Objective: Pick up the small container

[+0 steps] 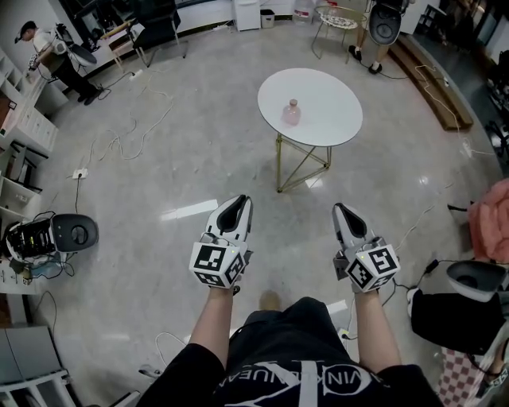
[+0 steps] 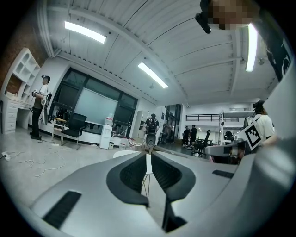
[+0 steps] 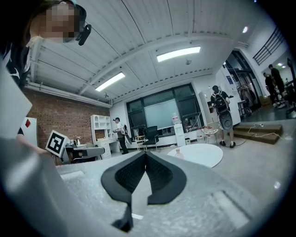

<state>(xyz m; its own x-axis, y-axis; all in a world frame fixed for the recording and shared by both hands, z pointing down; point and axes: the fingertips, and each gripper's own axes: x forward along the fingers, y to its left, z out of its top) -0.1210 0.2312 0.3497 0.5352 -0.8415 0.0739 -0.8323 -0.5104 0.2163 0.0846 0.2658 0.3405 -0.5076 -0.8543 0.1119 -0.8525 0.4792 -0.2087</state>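
The small container [image 1: 292,113], a pale pink bottle, stands upright near the middle of a round white table [image 1: 330,119] with thin gold legs, well ahead of me. My left gripper [image 1: 239,204] and right gripper [image 1: 341,211] hang side by side above the floor, short of the table, both shut and empty. In the right gripper view the container [image 3: 179,153] shows on the table [image 3: 199,155], to the right of the shut right gripper [image 3: 145,153]. In the left gripper view the shut left gripper [image 2: 148,154] covers most of the table [image 2: 124,153]; the container is hidden.
Cables trail over the grey floor [image 1: 119,143]. A black and white machine [image 1: 56,236] lies at left, a dark bag [image 1: 457,318] and pink cloth [image 1: 493,219] at right. A wooden platform [image 1: 433,83], chairs [image 1: 338,20] and people [image 1: 56,60] stand beyond the table.
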